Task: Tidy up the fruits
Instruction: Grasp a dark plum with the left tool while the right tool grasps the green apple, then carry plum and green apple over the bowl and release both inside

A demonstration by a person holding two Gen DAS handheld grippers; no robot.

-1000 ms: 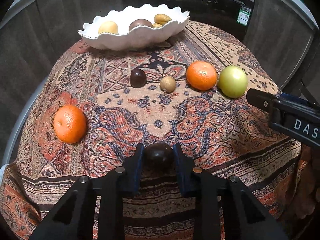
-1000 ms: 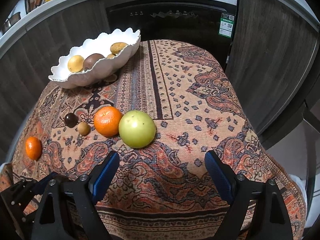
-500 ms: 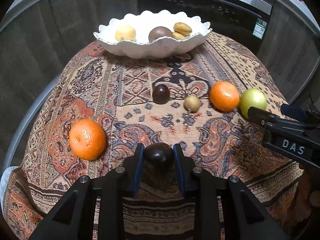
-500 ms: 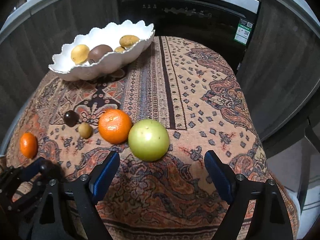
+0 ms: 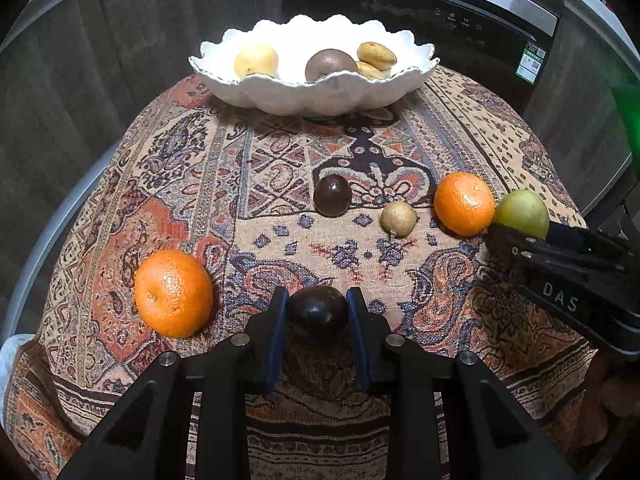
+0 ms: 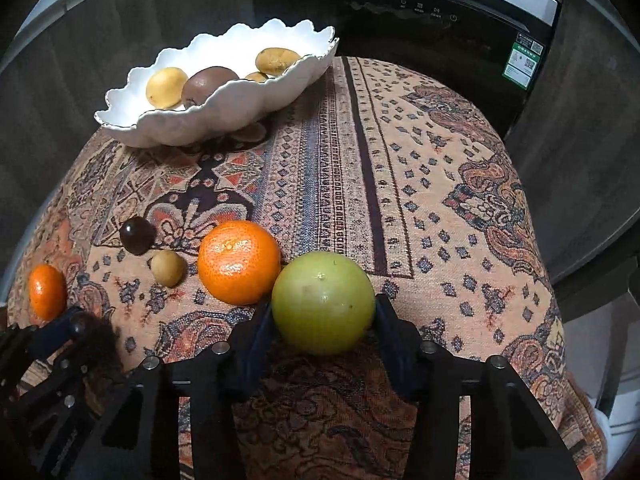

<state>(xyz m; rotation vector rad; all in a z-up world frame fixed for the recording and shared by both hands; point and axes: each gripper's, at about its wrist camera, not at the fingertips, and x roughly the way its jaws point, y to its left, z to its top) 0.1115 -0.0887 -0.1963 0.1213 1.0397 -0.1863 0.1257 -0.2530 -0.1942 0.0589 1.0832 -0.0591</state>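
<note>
My left gripper (image 5: 318, 314) is shut on a dark purple fruit (image 5: 318, 310), held just above the patterned tablecloth (image 5: 280, 168). My right gripper (image 6: 323, 314) has closed on a large green fruit (image 6: 323, 300) that rests on the cloth; it also shows in the left wrist view (image 5: 522, 212). A white scalloped bowl (image 5: 312, 92) at the far side holds several yellow and brown fruits. On the cloth lie an orange (image 5: 173, 293) left of my left gripper, a second orange (image 5: 464, 204), a dark round fruit (image 5: 332, 195) and a small tan fruit (image 5: 399, 218).
A black oven front (image 5: 420, 28) and dark cabinet panels stand behind the table. The cloth falls off at the table's rounded edges on both sides. The right half of the cloth (image 6: 440, 200) carries no fruit.
The right gripper moved forward and its jaws closed around the green fruit. The left gripper, still holding the dark fruit, advanced toward the bowl.
</note>
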